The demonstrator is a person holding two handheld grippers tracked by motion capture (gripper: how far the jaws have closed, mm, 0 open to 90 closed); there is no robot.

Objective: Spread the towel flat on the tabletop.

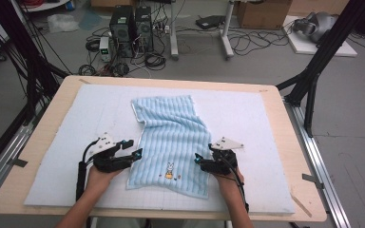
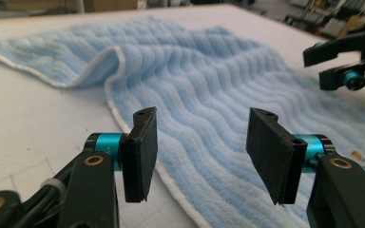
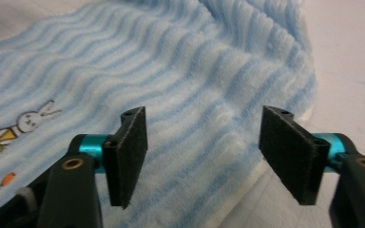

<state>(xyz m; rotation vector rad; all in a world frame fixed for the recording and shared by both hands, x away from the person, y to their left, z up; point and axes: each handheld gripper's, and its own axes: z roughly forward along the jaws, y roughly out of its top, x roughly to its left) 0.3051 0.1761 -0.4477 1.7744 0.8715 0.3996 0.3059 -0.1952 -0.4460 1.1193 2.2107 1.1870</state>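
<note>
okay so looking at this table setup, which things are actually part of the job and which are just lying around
Part of the job:
- blue striped towel, lying on the white mat
- left gripper, fingers open beside the towel's left edge
- right gripper, fingers open at its right edge

Just lying about:
- computer towers on the floor
- cardboard box
- loose cables

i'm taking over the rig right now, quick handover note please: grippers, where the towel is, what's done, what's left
Left gripper: jaws open, empty, at the left edge of the towel.
Right gripper: jaws open, empty, at the towel's right edge.
Towel: light blue, striped, lies on the white mat with the rabbit picture near the person. Its far left corner is folded over and the cloth is rippled, not flat.
Done: towel is on the mat, nothing gripped.
Left: probably grip both near edges, then smooth or fold; no neat fold made yet.
</note>
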